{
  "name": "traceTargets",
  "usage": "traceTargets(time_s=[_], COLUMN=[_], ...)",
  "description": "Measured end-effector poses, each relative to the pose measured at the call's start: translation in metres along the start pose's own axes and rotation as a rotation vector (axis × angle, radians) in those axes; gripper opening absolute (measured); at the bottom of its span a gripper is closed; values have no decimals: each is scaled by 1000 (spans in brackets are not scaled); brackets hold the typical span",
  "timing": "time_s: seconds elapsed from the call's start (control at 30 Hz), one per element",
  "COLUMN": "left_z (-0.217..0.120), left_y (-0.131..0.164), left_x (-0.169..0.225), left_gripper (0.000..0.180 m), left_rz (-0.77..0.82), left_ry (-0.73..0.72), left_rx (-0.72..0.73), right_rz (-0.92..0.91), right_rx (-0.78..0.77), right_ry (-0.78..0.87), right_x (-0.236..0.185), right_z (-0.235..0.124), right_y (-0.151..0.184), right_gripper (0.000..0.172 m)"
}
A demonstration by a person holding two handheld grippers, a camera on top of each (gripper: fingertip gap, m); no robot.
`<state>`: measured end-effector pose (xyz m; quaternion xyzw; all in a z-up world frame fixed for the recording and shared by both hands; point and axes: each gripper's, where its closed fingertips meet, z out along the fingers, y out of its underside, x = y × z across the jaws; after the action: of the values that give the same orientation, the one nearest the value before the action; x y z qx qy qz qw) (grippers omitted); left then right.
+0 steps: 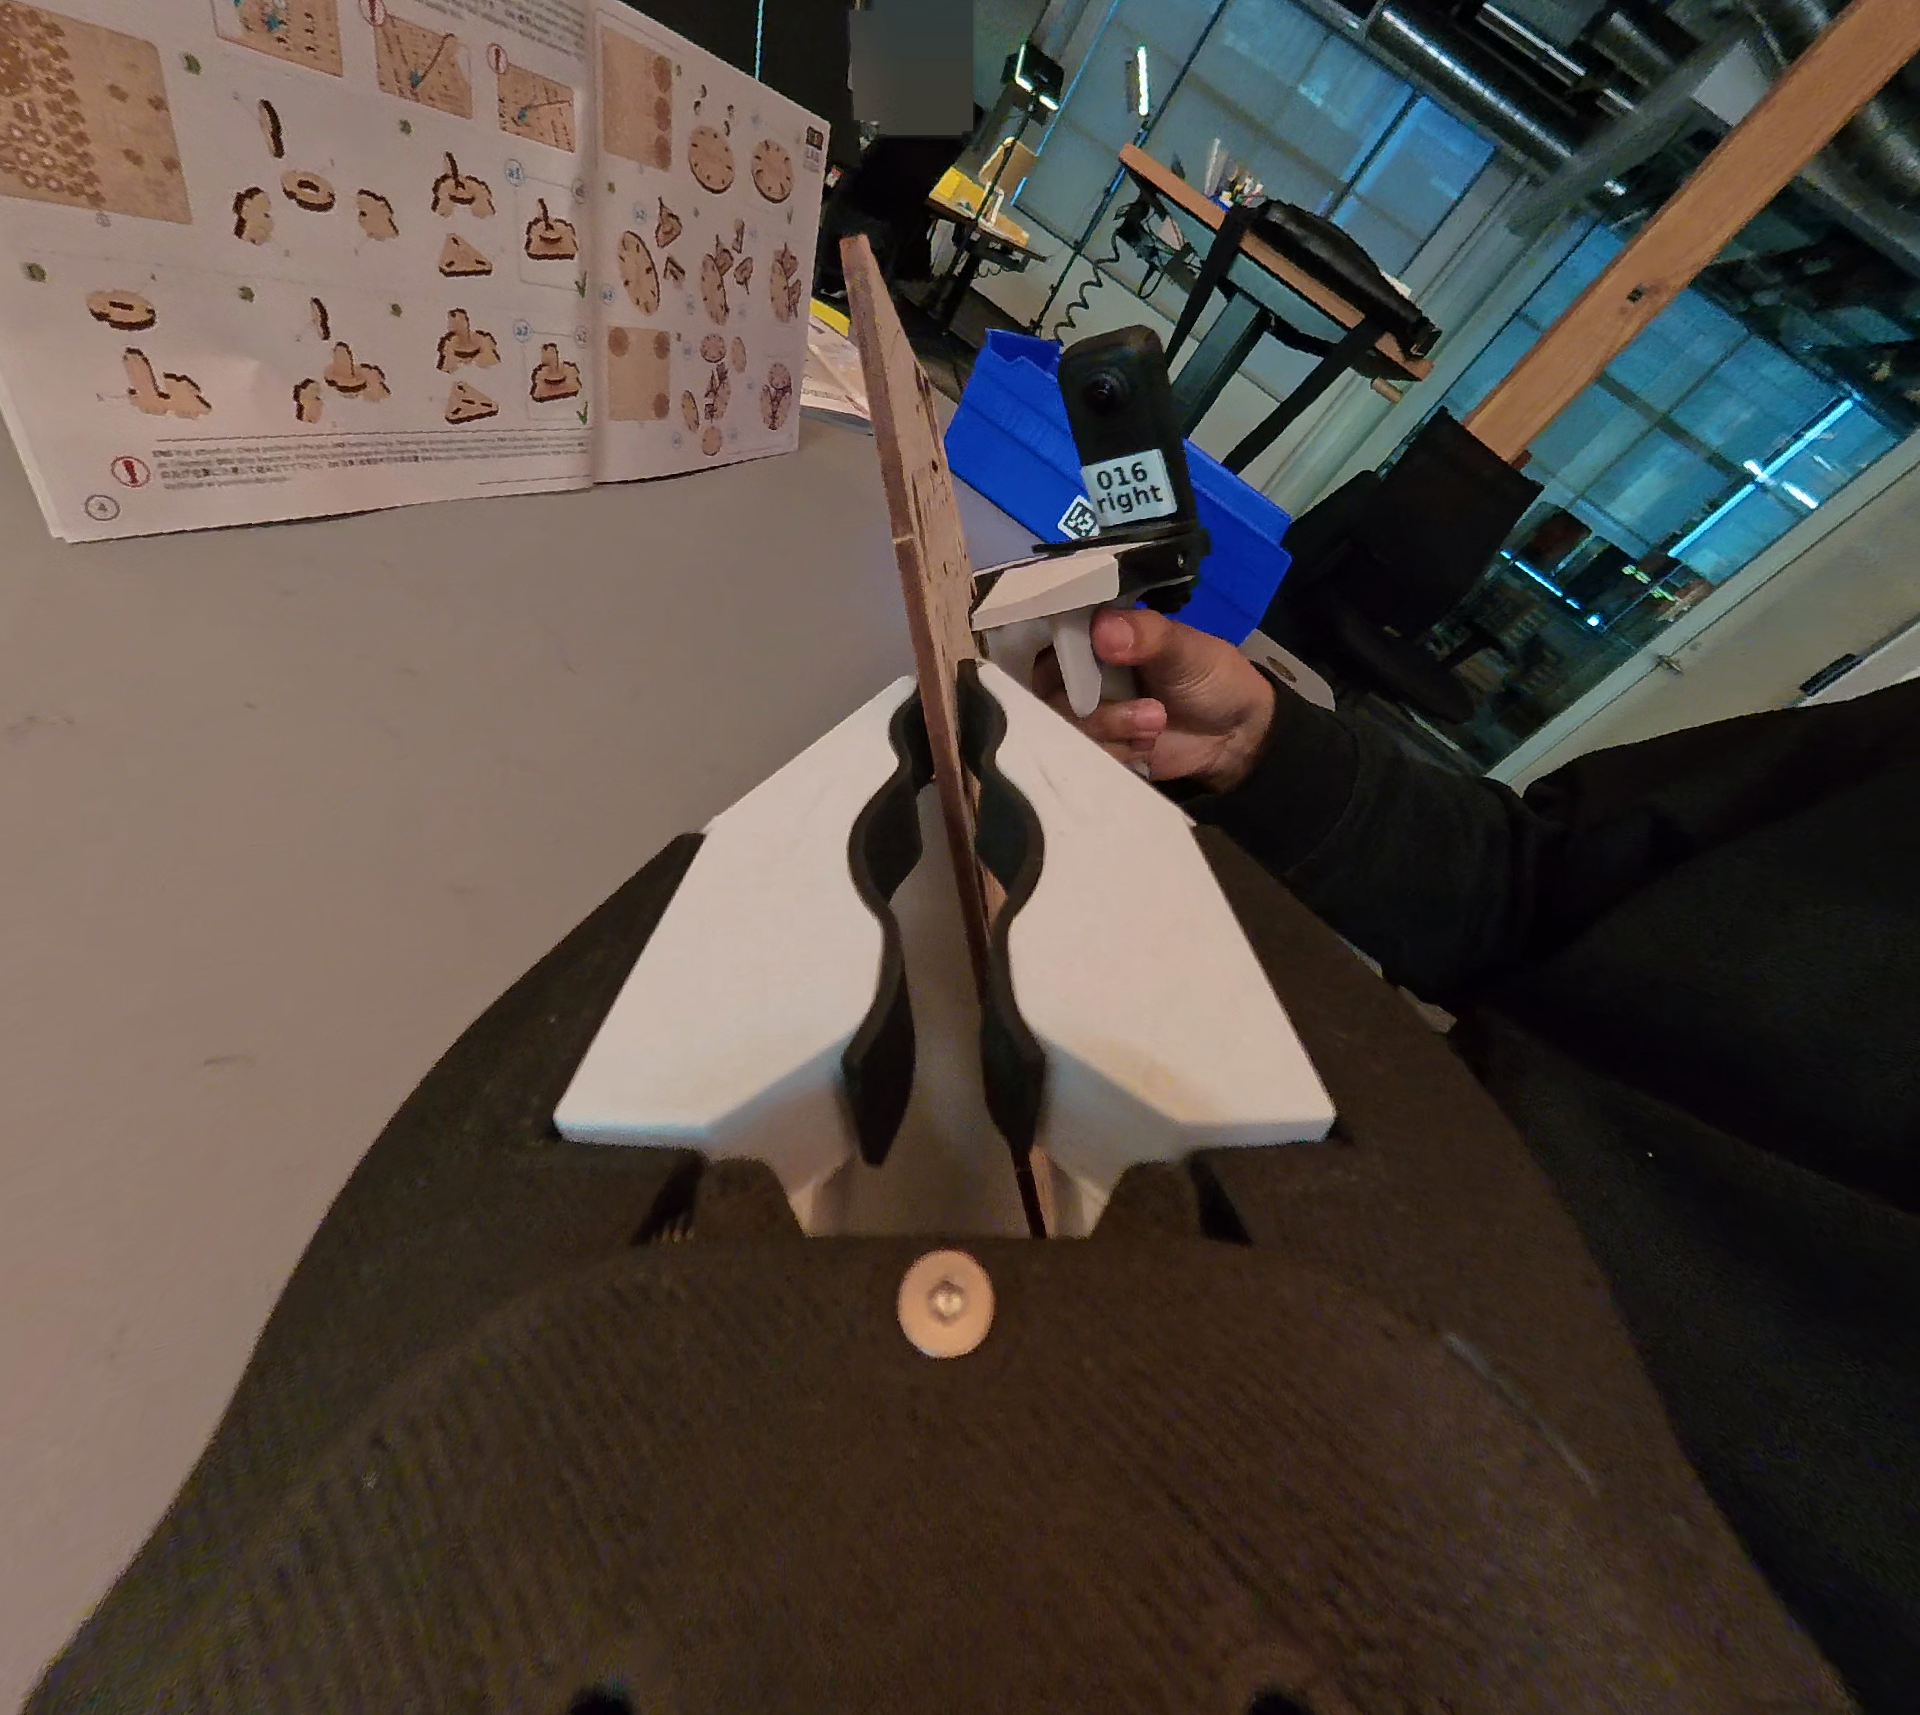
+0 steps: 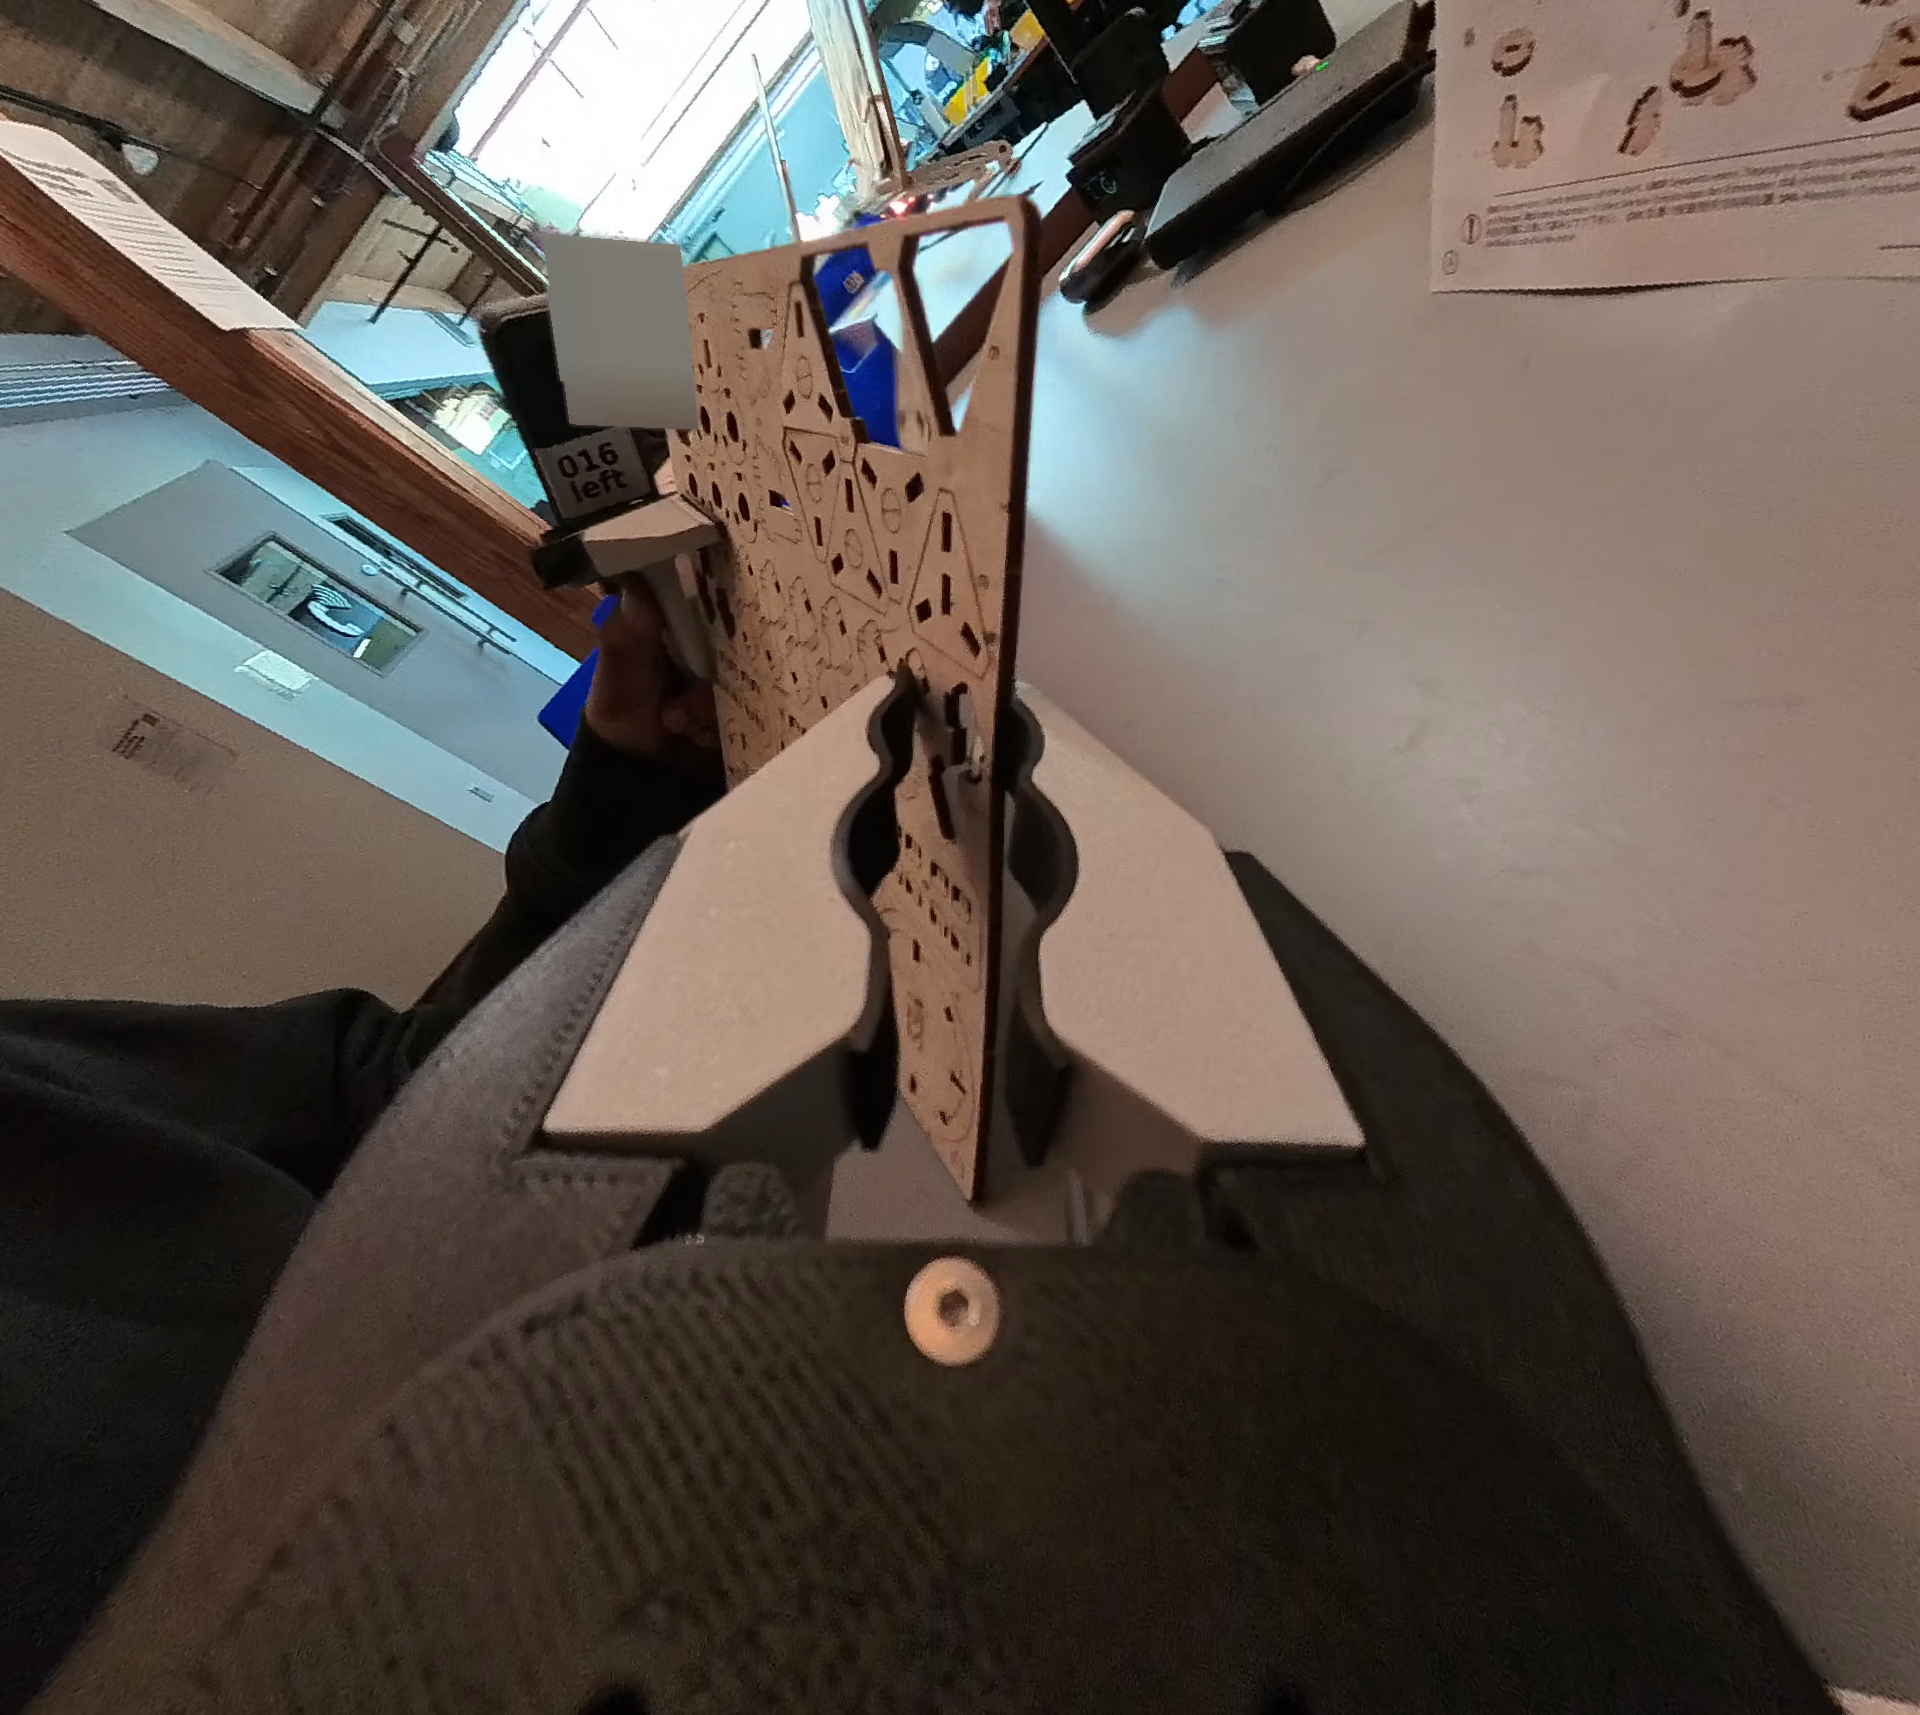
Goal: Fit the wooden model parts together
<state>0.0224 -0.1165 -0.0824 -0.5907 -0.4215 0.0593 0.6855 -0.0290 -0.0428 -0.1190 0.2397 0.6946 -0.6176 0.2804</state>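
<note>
A: Where is the thin, tan, laser-cut plywood sheet [image 2: 883,522]?

B: Held on edge above the pale grey surface [image 1: 416,730], between the two tools. The left gripper [image 1: 940,709] is clenched on one edge of it, dark pads [image 1: 992,834] pressing both faces. The right gripper [image 2: 951,730] has another edge between its fingers [image 2: 1039,792]; there the pad on one side seems to stand slightly off the wood, so I read that one as around the sheet rather than clamped on it.

A: How would it handle?

B: Light and stiff, I judge, but fragile: it is pierced all over with cut-outs, and some pieces near the top are already gone, leaving thin struts. Best taken at the solid outer border, not across the pierced middle.

A: What does each view add?

B: The left wrist view shows the sheet nearly edge-on, plus the blue plastic bin [image 1: 1039,439] behind and the open white instruction booklet [image 1: 312,211]. The right wrist view shows the sheet's face and its pattern.
</note>
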Motion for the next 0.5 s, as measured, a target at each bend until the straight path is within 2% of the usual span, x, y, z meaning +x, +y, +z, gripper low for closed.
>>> traceTargets(time_s=[0.5], left_z=[-2], left_y=[1], left_x=[-3], left_gripper=[1], left_rz=[-5], left_ry=[-19], left_rx=[-5], right_rz=[-29], right_rx=[-15], right_ry=[59], right_x=[1], right_z=[2], right_y=[1], right_gripper=[14])
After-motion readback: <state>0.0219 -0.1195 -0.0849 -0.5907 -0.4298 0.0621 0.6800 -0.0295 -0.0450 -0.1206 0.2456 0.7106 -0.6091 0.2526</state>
